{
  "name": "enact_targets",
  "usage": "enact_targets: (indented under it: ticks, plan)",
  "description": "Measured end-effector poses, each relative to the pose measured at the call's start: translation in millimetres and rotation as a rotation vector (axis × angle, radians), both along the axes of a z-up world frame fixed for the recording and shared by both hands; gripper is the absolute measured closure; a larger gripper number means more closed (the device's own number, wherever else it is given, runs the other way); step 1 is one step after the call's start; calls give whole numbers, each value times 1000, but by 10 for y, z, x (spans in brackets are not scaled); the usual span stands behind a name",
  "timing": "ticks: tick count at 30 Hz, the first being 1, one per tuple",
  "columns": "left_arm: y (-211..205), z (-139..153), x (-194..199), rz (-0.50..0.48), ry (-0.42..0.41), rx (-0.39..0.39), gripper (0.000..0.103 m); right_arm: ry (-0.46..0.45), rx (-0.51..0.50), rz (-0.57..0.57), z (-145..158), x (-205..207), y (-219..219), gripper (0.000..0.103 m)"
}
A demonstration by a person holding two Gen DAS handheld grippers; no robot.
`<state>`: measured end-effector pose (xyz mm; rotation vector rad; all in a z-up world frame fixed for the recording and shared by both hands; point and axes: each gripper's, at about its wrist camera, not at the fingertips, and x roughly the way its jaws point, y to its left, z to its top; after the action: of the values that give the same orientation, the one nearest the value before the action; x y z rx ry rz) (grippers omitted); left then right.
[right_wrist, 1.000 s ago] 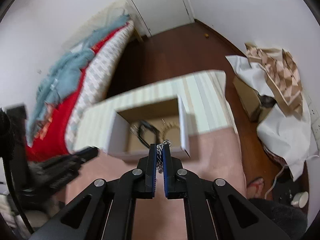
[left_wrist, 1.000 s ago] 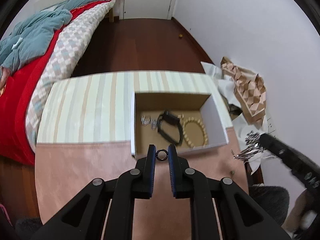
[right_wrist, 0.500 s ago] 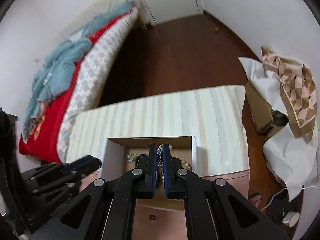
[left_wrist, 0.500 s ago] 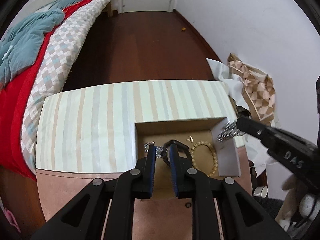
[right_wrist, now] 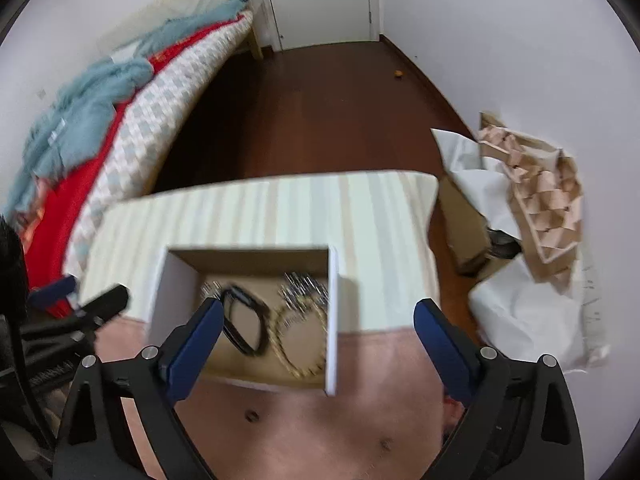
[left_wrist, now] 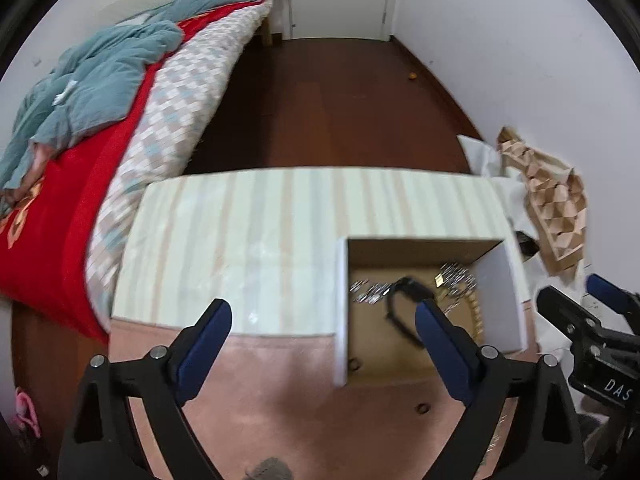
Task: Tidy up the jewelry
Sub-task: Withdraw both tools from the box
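Note:
An open cardboard box with white walls (left_wrist: 341, 312) (right_wrist: 332, 320) sits on the table. Inside lie a black band (left_wrist: 400, 312) (right_wrist: 244, 320), a gold bead bracelet (left_wrist: 476, 316) (right_wrist: 300, 336), silver chains (left_wrist: 370, 294) (right_wrist: 304, 284) and a small dark ring (left_wrist: 353, 363). My left gripper (left_wrist: 324, 336) is open and empty, above the box's left wall. My right gripper (right_wrist: 318, 336) is open and empty, above the box. The right gripper also shows at the right edge of the left wrist view (left_wrist: 580, 320); the left gripper shows at the left of the right wrist view (right_wrist: 84, 308).
The table has a striped cloth (left_wrist: 280, 216) at the back and a pink surface (left_wrist: 260, 380) in front, with a small dark ring (left_wrist: 420, 408) (right_wrist: 251, 415) on it. A bed (left_wrist: 100, 120) is left. Crumpled paper and patterned cardboard (left_wrist: 552, 200) lie right.
Both grippers have opened and let go: the small ring from the left and the silver chain from the right now lie in the box. Both have pulled back slightly.

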<state>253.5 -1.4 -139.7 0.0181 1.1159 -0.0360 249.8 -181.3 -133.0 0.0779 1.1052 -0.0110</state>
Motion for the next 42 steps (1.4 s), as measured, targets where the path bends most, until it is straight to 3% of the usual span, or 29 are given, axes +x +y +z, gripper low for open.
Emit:
enact_targets:
  ticks: [9,28,42]
  plan:
    - [24,-71,-327,5,6,52,8,31,-46,-16,-121,-355,128,0]
    - [146,900,-1144,17,-196,50,8,-128,-89,-32,898,-1130,263,0]
    - [237,1309,-1647,30,-278,15,8,-230,-92,-46,1463,-1744,398,0]
